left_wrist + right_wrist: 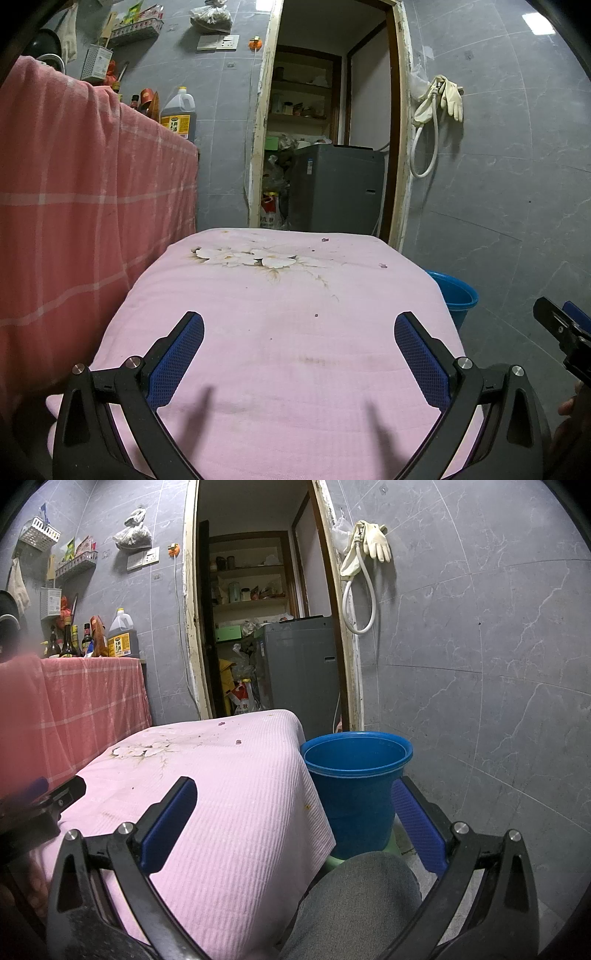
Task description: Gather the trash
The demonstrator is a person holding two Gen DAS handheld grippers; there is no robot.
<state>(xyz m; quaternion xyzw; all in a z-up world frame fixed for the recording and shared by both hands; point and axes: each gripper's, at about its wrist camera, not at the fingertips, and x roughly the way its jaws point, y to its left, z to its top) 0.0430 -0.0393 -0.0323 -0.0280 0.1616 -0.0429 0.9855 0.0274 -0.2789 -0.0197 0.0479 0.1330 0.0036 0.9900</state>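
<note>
both the left gripper (299,332) and right gripper (295,805) are held spread wide, empty. tiny purple scraps (325,239) lie upper centre; being so small, they could be missed or dropped outside the blue bucket (356,771).

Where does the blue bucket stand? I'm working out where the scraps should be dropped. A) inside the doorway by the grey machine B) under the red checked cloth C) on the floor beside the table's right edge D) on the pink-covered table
C: the blue bucket stands low beside the hanging right edge of the pink cloth, with its mouth open and below the tabletop.
</note>
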